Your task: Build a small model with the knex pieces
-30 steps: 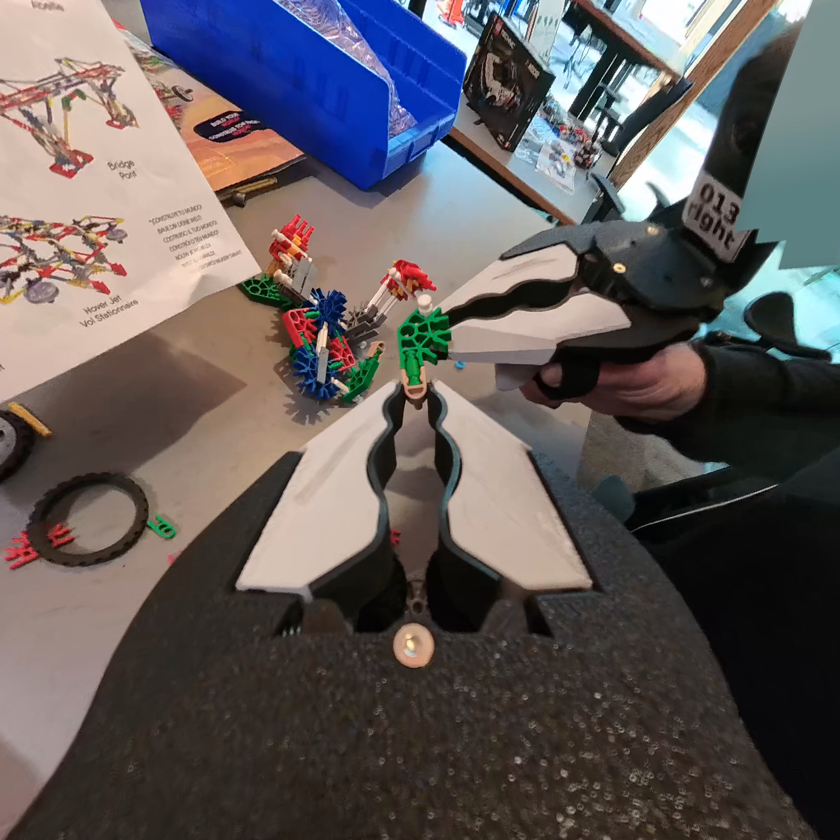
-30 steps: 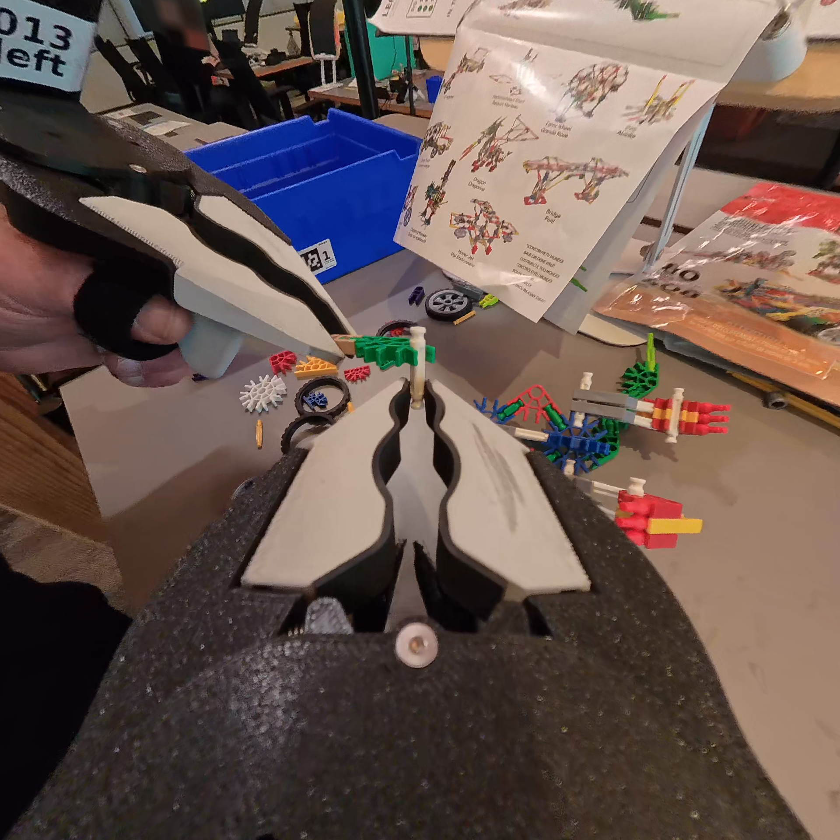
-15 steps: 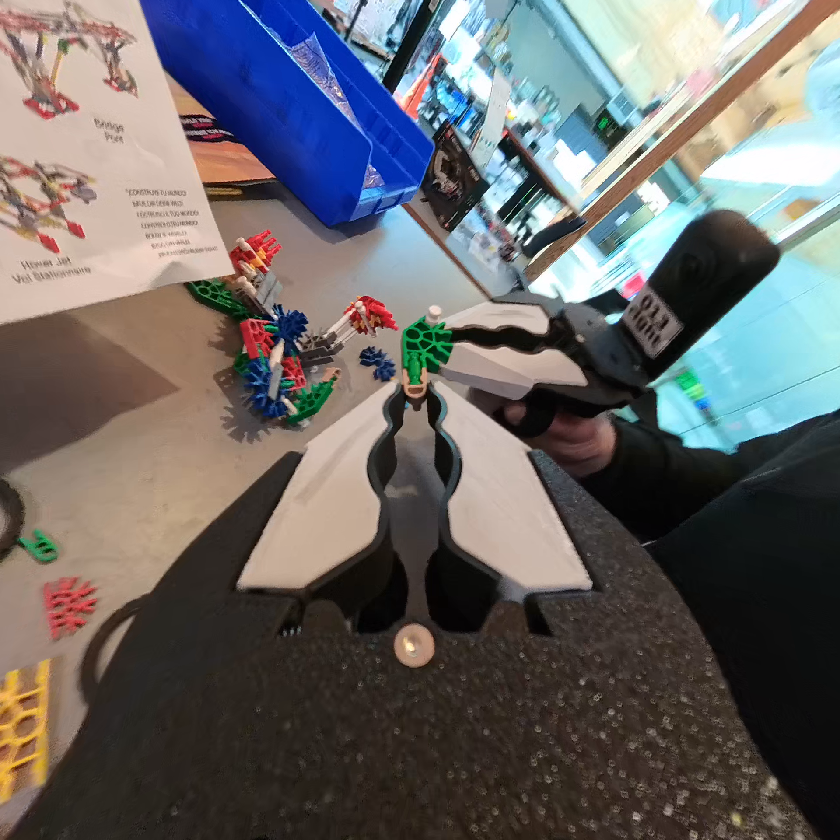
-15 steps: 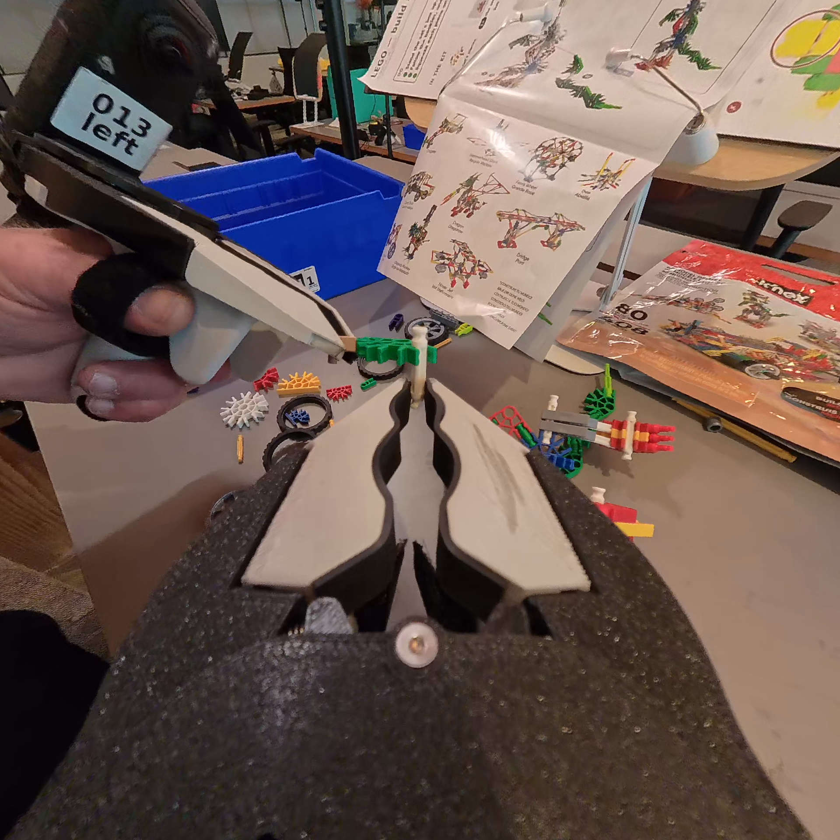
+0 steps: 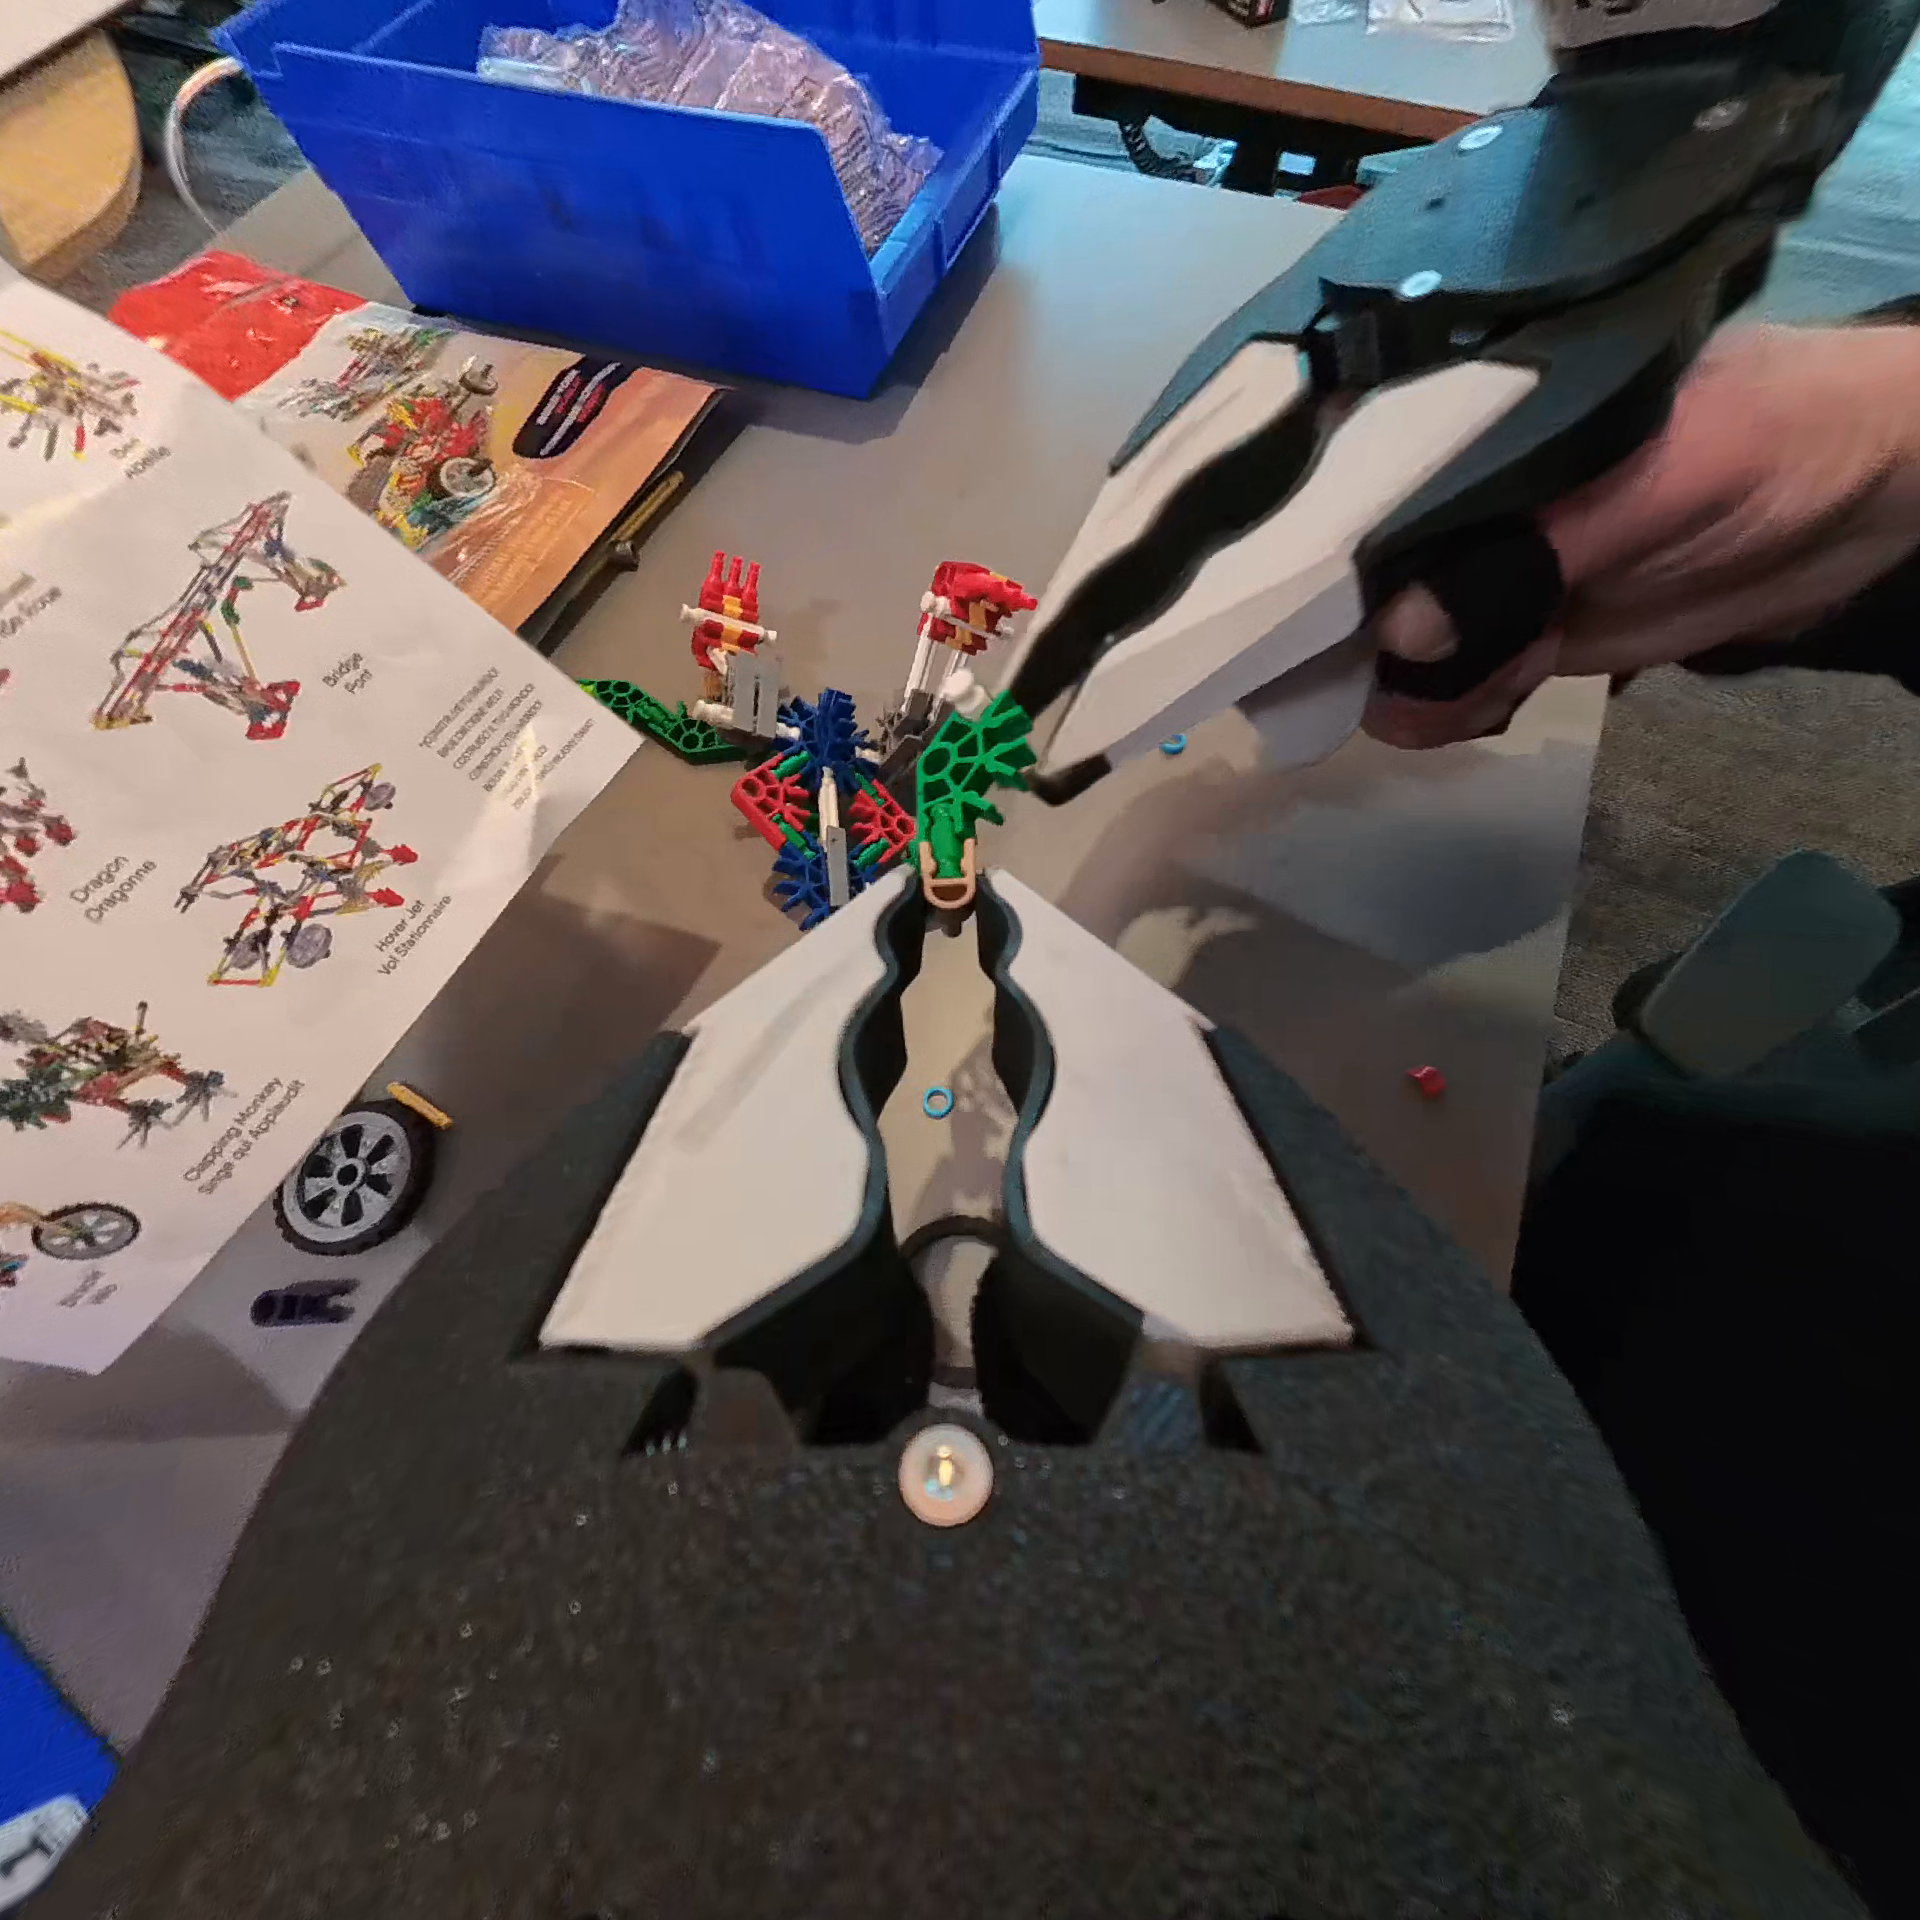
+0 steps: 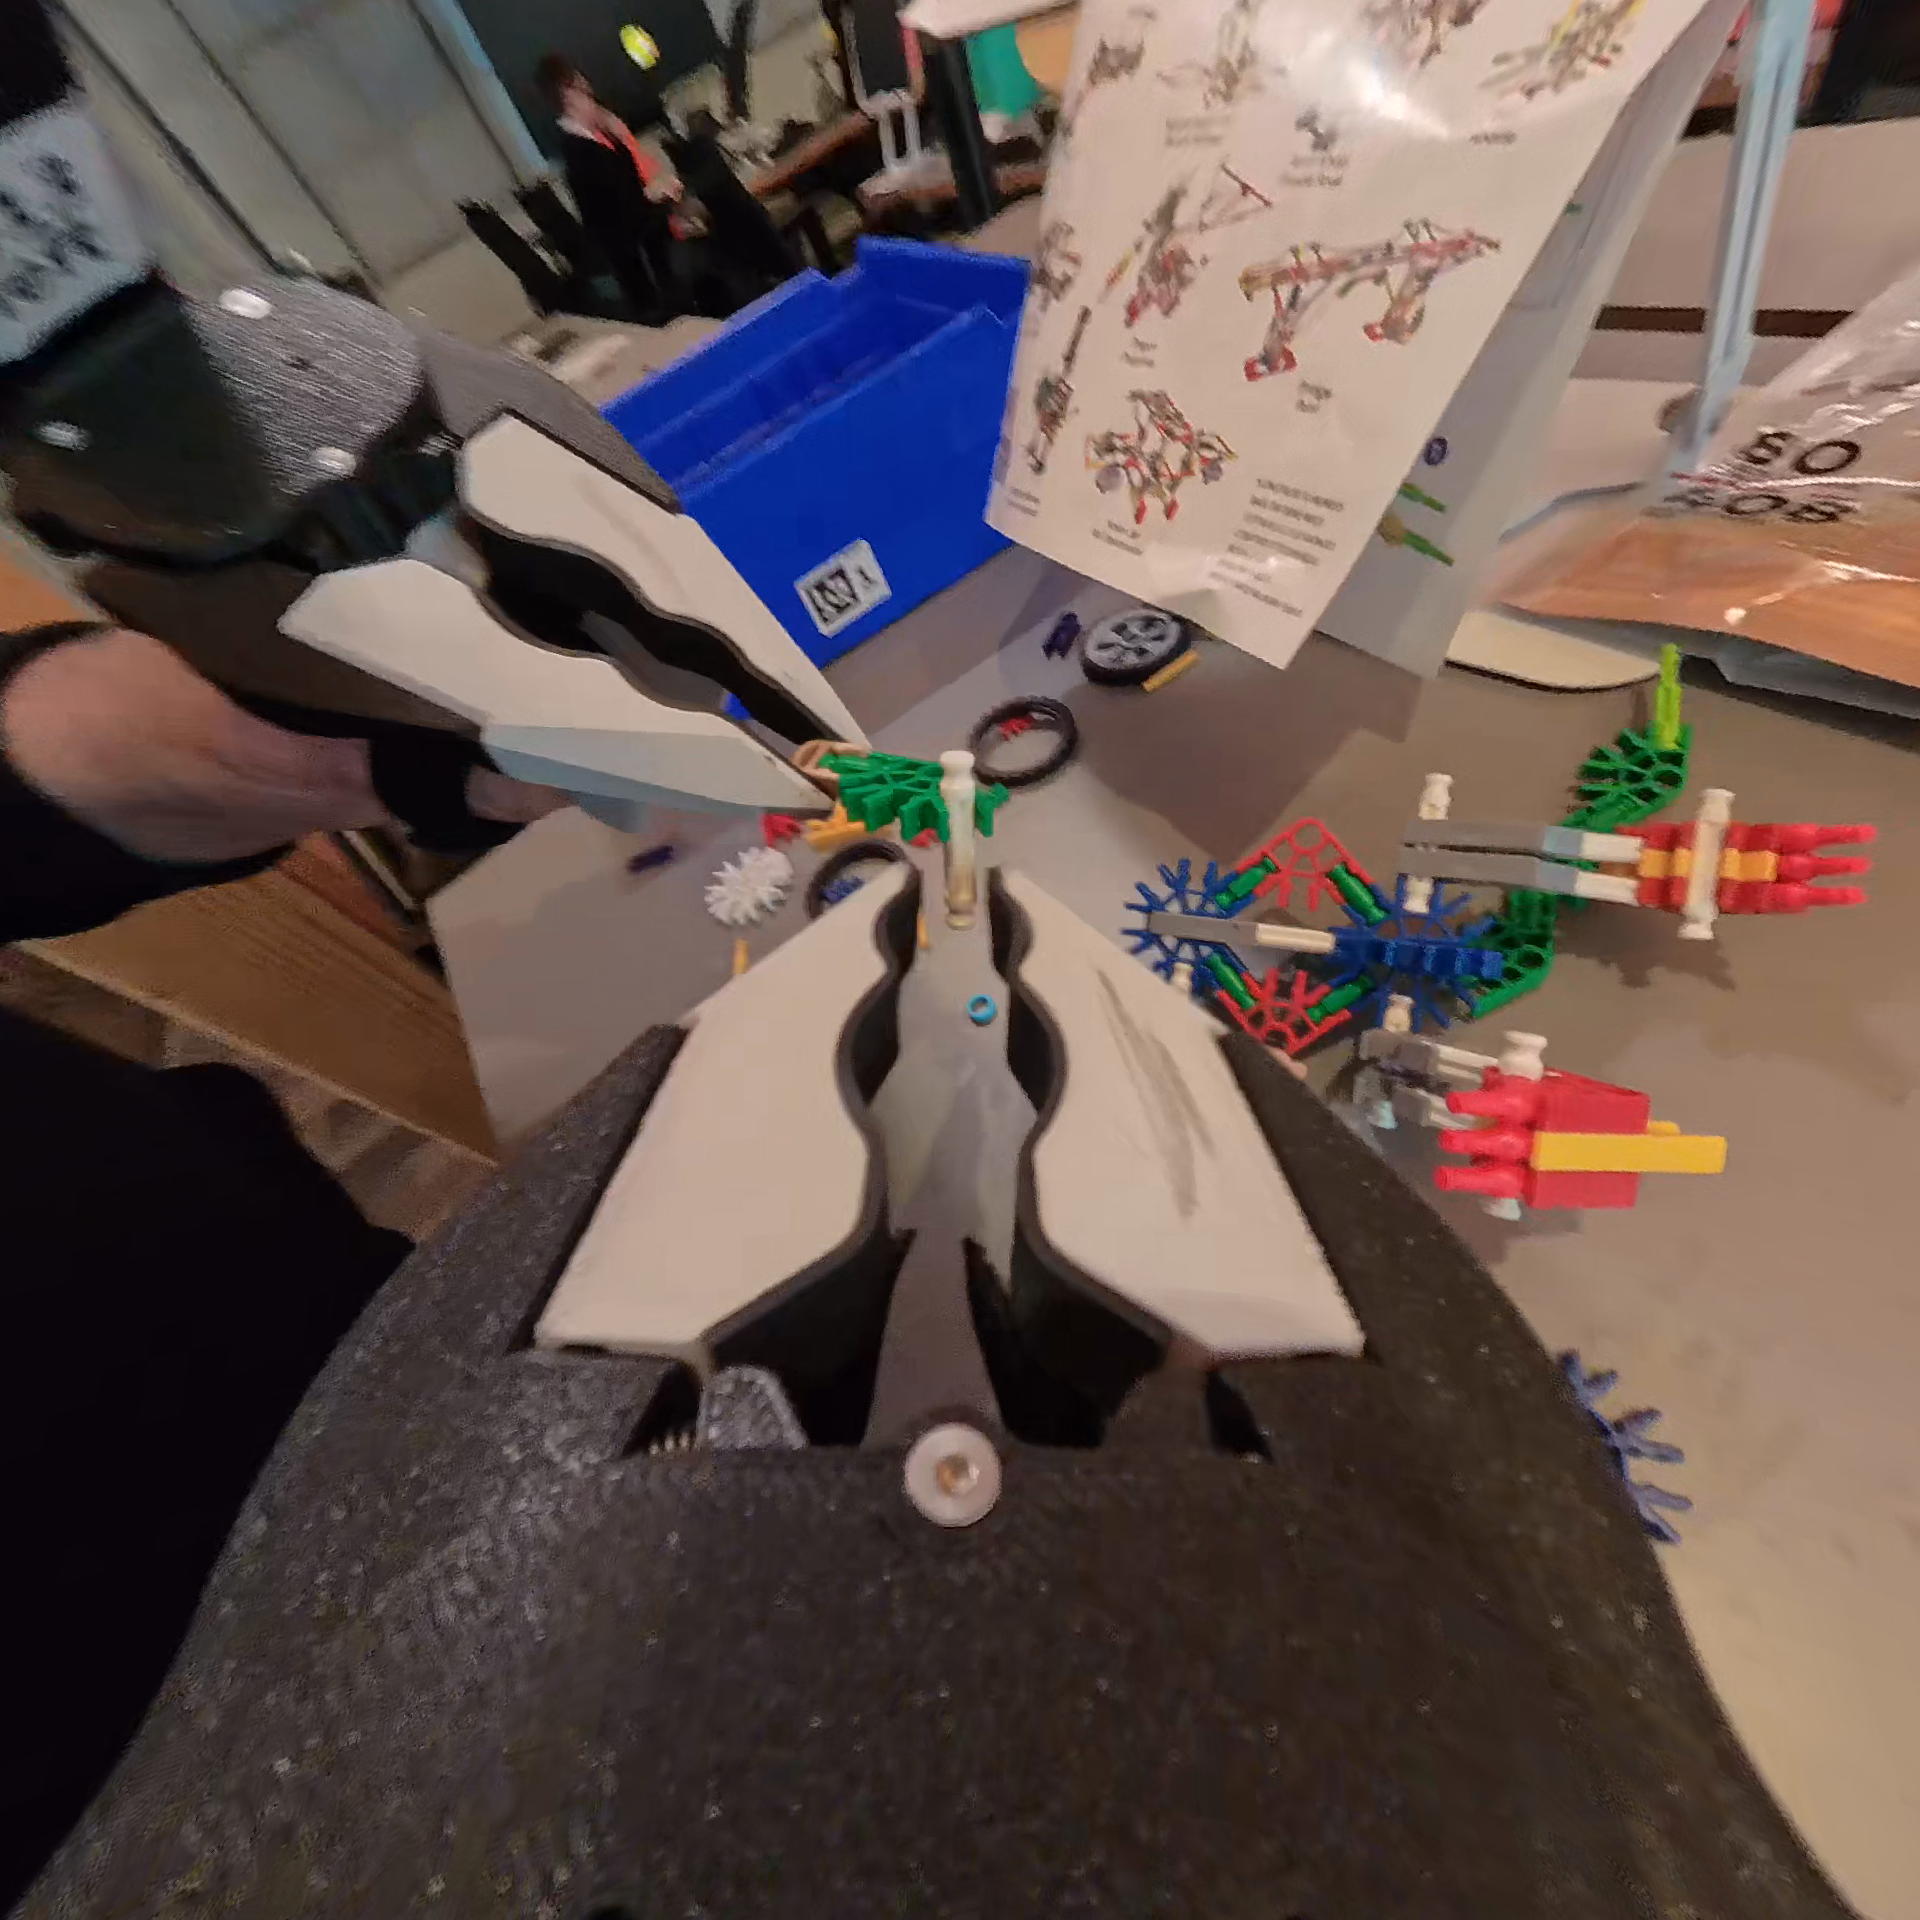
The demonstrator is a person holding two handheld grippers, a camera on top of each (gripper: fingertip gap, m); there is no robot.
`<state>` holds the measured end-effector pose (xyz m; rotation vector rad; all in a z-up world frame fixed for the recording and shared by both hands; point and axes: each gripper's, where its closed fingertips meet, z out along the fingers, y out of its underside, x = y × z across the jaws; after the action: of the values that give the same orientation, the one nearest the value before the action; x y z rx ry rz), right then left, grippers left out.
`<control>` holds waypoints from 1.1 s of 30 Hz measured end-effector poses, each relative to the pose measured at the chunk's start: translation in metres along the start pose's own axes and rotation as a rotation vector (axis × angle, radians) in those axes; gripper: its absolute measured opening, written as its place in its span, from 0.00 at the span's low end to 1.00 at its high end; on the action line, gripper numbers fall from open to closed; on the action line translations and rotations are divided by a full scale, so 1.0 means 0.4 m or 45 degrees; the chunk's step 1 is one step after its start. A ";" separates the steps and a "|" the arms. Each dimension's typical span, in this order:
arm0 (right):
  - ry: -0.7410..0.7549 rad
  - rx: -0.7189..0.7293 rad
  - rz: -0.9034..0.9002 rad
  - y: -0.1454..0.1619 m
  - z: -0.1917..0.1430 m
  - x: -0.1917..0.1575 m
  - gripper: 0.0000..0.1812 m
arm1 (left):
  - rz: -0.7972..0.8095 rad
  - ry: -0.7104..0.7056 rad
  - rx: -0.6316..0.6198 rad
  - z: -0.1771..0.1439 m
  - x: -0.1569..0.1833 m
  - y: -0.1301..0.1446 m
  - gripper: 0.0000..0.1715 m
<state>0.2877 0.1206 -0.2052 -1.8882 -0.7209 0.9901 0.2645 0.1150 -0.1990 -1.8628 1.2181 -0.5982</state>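
I've swung both tongs back over the desk [image 5: 1299, 883], left tongs [image 5: 948, 902] clenched on the tan clip [image 5: 948, 888], right tongs [image 6: 958, 896] seemingly gripping the white rod [image 6: 957, 831], connector [image 5: 971, 764] joined.

bin [image 5: 644, 208] behind toy model [image 5: 821, 790], sheet [image 5: 208, 810] left

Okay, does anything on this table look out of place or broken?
Nothing looks broken. Loose bits lie scattered: a tiny blue ring, a red bead near the table's edge, and a wheel half under the instruction sheet.
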 end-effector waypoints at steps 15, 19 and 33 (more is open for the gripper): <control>-0.491 0.164 0.550 -0.032 -0.027 -0.055 0.09 | 0.591 -0.032 -0.028 -0.003 0.049 -0.033 0.04; -0.445 0.203 0.520 -0.037 -0.027 -0.049 0.08 | 0.538 -0.029 -0.023 0.001 0.043 -0.036 0.04; -0.396 0.298 0.180 -0.068 -0.050 -0.068 0.08 | -0.463 0.500 0.197 -0.022 0.075 -0.074 0.04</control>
<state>0.2880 0.1034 -0.1652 -1.6161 -0.6223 1.4156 0.2862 0.0905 -0.1709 -1.9001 1.0360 -1.2694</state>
